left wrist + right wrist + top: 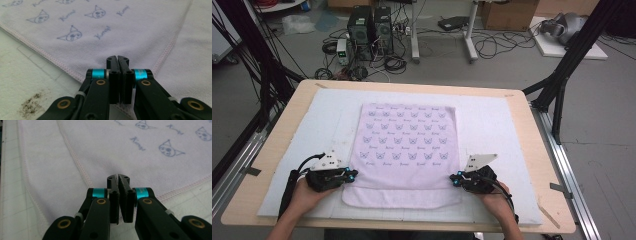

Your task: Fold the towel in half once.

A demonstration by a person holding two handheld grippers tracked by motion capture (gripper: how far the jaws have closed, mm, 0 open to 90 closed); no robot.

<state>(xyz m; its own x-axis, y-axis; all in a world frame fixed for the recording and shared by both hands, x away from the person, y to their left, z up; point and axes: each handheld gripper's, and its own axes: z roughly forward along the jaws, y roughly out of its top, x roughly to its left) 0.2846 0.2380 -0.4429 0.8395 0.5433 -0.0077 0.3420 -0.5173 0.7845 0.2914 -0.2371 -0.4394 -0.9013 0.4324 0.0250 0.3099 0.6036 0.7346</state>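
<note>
The left tool (117, 58) has its jaws pressed together on the hem of the pale lilac printed cotton towel (407, 145), at the corner of a folded-up flap; the right tool (118, 177) is pinched the same way on the opposite corner of that flap, with a little cloth puckered between its tips; in the high view the left tool (353, 173) and right tool (453, 178) sit at the two side edges of the towel near its close end. The towel lies flat in the middle of the white padded mat (492, 125) on the light wooden table (522, 100), its near strip doubled over so a plain underside shows. It looks light, limp and thin, likely to sag and drape once lifted, not slippery or fragile; the stitched pink hem is the firmest place to grip, and holding both corners level should keep the fold straight. Beyond the table, black computer towers (369, 25) and loose cables (492, 45) lie on the floor.
</note>
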